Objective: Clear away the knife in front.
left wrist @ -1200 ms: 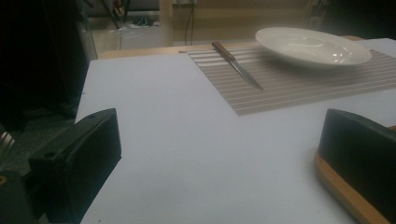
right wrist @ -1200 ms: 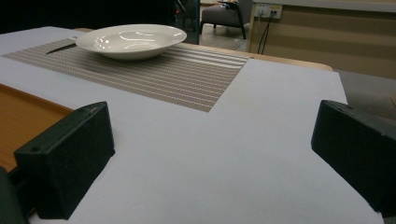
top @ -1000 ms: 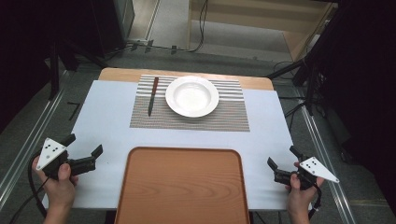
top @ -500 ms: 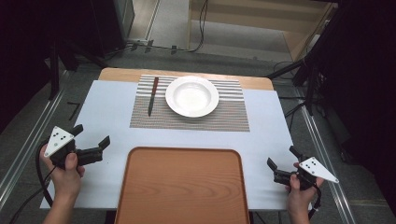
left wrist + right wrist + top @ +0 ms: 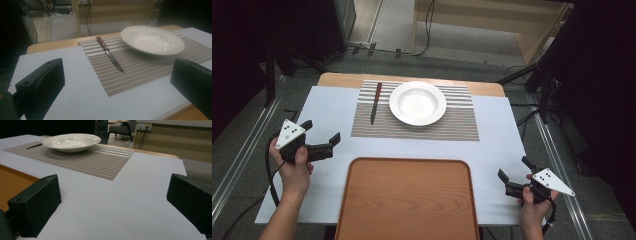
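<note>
A white deep plate rests on a striped placemat at the far middle of the table. A wooden-handled knife lies on the mat just left of the plate, blade toward me. My left gripper is open and holds nothing, hovering left of the mat's near corner. In the left gripper view the knife and plate lie ahead between the wide-apart jaws. My right gripper stands open near the front right edge; its view shows the plate far off to the left.
A large brown wooden tray sits at the front middle between both hands. A white sheet covers the table top. Dark stands and cables surround the table on the floor.
My left gripper has moved forward and a little right, toward the placemat's near left corner. The right gripper has stayed in place.
</note>
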### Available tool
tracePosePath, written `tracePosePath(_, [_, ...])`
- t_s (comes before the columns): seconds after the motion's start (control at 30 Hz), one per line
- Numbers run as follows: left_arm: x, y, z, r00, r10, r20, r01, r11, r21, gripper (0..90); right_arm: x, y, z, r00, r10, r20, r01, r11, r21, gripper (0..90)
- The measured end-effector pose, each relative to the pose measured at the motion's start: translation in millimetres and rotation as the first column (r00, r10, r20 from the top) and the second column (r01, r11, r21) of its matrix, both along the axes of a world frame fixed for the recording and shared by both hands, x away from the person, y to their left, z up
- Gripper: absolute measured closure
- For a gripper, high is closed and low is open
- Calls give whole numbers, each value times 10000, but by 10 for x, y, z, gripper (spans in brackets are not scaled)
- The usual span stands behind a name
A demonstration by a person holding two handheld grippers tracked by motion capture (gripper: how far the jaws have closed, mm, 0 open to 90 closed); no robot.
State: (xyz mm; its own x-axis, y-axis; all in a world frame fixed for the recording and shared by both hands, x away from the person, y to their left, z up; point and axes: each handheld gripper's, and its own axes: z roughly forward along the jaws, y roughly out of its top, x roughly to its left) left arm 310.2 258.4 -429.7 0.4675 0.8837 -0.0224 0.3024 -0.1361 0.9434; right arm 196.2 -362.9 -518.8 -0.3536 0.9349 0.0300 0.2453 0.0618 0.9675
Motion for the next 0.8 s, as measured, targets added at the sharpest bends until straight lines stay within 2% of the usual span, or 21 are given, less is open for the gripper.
tracePosePath(0.37, [199,-73,45,9999,-89,-93,87,9998,-196,0,-2,4,0,10000,16,-21,-16,10000,-7,0])
tracePosePath(0.8, [431,-194,106,9992,-319,-246,316,9994,-135,0,1,12,-2,10000,86,-9,-86,9999,-55,0])
